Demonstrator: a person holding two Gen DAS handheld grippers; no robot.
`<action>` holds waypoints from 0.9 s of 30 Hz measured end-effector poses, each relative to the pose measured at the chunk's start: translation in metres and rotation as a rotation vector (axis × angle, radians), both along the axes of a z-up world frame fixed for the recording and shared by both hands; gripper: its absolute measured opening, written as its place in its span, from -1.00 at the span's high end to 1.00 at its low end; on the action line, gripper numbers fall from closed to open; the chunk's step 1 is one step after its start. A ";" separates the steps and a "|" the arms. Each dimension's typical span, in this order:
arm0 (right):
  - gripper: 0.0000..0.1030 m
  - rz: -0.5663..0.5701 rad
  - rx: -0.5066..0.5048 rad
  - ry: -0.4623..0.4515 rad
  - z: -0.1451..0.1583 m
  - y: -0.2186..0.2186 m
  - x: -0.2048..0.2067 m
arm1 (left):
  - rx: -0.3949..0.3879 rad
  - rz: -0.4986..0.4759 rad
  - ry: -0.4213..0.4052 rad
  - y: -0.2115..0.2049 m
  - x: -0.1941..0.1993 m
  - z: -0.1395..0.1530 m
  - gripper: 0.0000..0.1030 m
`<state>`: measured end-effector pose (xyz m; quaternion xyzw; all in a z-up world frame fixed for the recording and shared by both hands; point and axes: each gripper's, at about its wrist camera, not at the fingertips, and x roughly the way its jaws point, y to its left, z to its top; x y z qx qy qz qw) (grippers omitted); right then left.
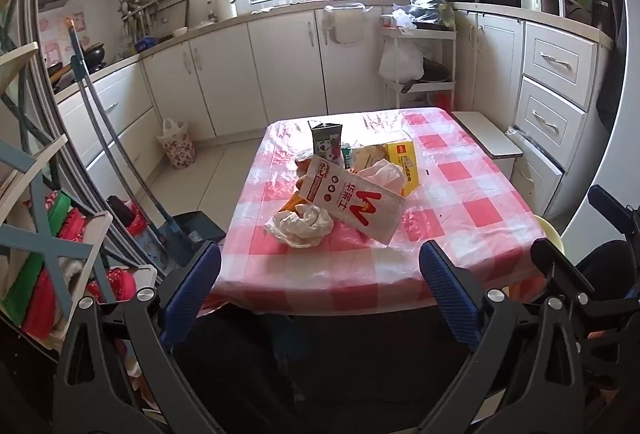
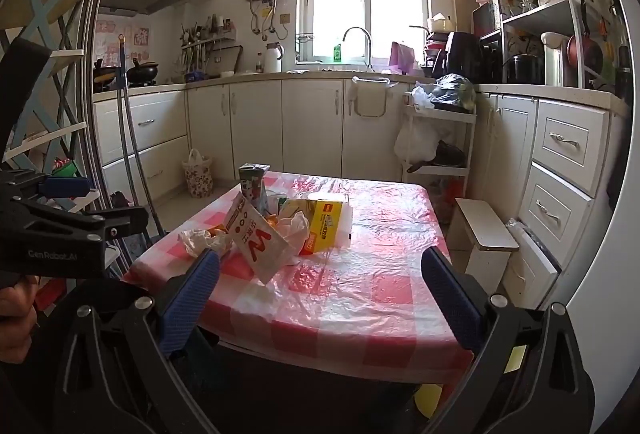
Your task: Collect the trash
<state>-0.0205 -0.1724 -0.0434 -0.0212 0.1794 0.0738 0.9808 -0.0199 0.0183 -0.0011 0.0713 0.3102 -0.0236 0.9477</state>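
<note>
Looking along our two grippers, we see a small table (image 1: 472, 194) covered by a pink-and-white checked cloth under clear, wrinkled plastic. The trash sits in one loose heap on the left half of the table, between its near and far edges. Nearest us lies a crumpled white tissue (image 1: 300, 228), bunched and creased. Just beyond it a white paper bag (image 1: 352, 200) with a red W and red lettering lies tilted across the heap, its open end pointing toward us. Behind it a small green drink carton (image 1: 326, 142) stands upright with its top torn open, and to its right a yellow box (image 1: 404, 164) leans beside a crumpled pale plastic wrapper (image 1: 384, 172). Something orange peeks out under the bag; we cannot tell what it is.

Our left gripper (image 1: 320, 298) hangs short of the near table edge, its blue fingers (image 1: 192, 298) spread wide with nothing between them. Our right gripper (image 2: 320, 300) is spread just as wide and also carries nothing, hanging over the near edge to the right of the heap.
</note>
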 end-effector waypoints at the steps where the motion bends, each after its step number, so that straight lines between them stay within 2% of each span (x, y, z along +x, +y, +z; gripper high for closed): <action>1: -0.88 0.000 -0.003 0.001 -0.001 0.000 0.001 | 0.003 0.001 0.003 0.000 0.000 0.000 -0.87; 27: -0.88 0.004 0.024 -0.027 0.002 -0.014 0.003 | -0.006 0.011 -0.002 0.008 -0.003 -0.001 -0.87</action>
